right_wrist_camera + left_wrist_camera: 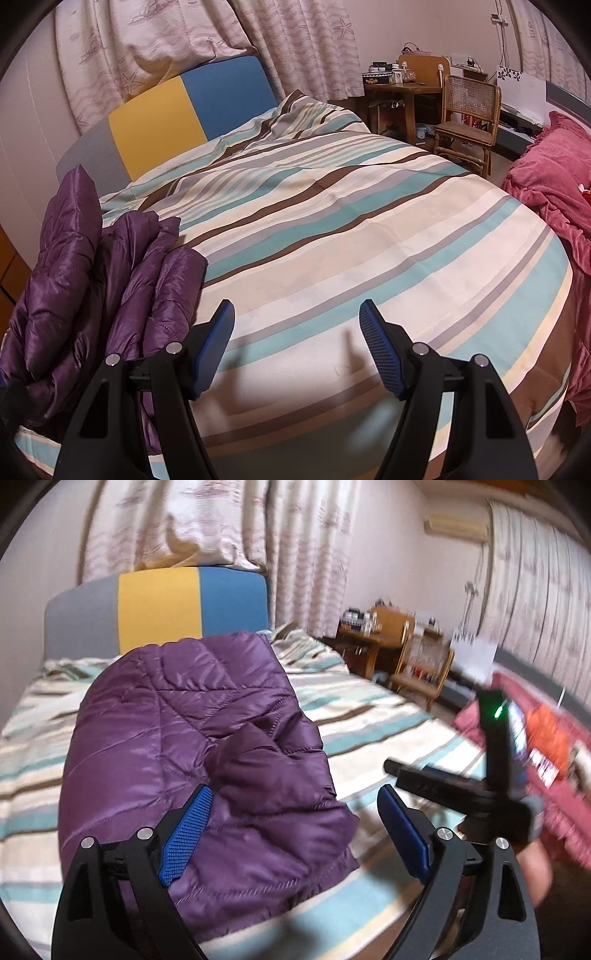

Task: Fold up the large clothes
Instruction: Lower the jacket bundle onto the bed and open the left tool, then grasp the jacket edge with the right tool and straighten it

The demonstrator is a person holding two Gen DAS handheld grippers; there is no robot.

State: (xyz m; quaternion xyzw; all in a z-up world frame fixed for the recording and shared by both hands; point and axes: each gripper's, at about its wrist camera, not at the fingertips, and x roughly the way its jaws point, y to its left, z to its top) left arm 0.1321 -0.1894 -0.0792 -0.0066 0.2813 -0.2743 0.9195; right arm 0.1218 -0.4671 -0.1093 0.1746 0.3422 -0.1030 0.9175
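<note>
Left wrist view: the purple quilted jacket point(192, 738) lies folded into a thick bundle on the striped bed cover point(369, 716), its loose hem and a puckered fold nearest the camera. The left claw point(295, 801) stands wide open just above that near edge; its left blue pad point(186, 834) overlaps the fabric in the picture, the right pad point(402, 830) is over the bare cover, and nothing is pinched between them. To the right, blurred, the other tool's black fingers reach in over the bed, with a green light on its body and part of a hand point(535, 871) below it.

In the right wrist view the same jacket point(92, 295) sits bunched at the left edge of the bed, puffy folds stacked and leaning against one another. The right claw point(297, 317) is partly open over the bare striped cover point(332, 221), beside the jacket and apart from it, holding nothing; its shadow falls on the cover between the fingers.

Behind the bed stands a headboard point(184, 107) in grey, yellow and blue panels, with pale patterned curtains point(155, 40) above it. Further right are a wooden desk point(402, 88) crowded with small items and a cane-backed chair point(469, 114). A pink blanket point(550, 177) is heaped at the right side of the bed.
</note>
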